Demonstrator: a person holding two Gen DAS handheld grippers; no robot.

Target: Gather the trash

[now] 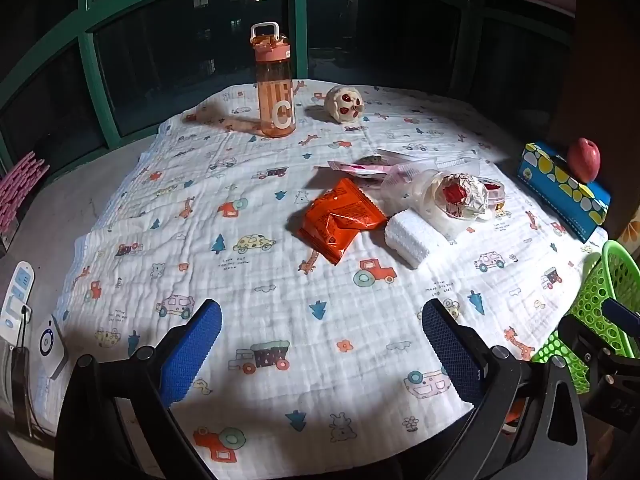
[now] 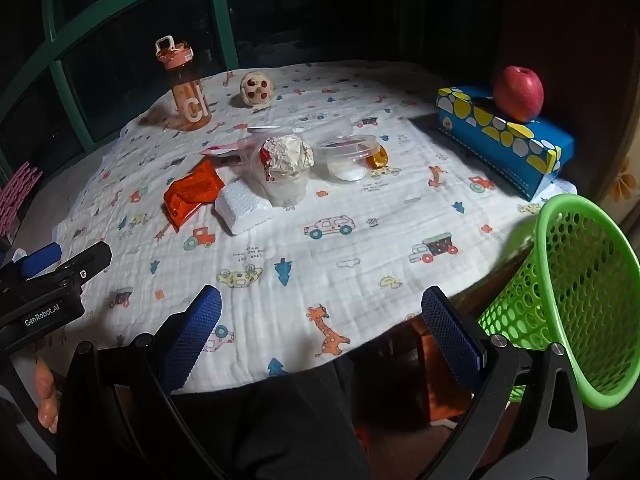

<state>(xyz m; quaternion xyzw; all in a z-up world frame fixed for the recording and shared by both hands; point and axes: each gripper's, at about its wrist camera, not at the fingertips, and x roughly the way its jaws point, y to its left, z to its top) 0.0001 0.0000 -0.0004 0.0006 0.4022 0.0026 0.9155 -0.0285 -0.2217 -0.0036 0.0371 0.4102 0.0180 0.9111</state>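
Note:
Trash lies in a cluster mid-table: an orange snack wrapper (image 1: 340, 226) (image 2: 192, 194), a white foam block (image 1: 412, 238) (image 2: 242, 208), a clear cup stuffed with crumpled foil (image 1: 460, 198) (image 2: 286, 164), a pink wrapper (image 1: 360, 169) and a clear lidded tub (image 2: 347, 156) with a small amber packet (image 2: 378, 157) beside it. A green mesh basket (image 1: 600, 304) (image 2: 568, 300) stands at the table's right edge. My left gripper (image 1: 320, 344) hovers open over the cloth, well short of the trash. My right gripper (image 2: 320, 332) is open over the near table edge, left of the basket.
An orange water bottle (image 1: 275, 88) (image 2: 186, 88) and a round spotted toy (image 1: 344, 105) (image 2: 257, 89) stand at the back. A blue tissue box (image 2: 504, 136) with a red apple (image 2: 518, 93) on it sits at the right. Dark windows lie behind. Small devices (image 1: 20, 300) lie left.

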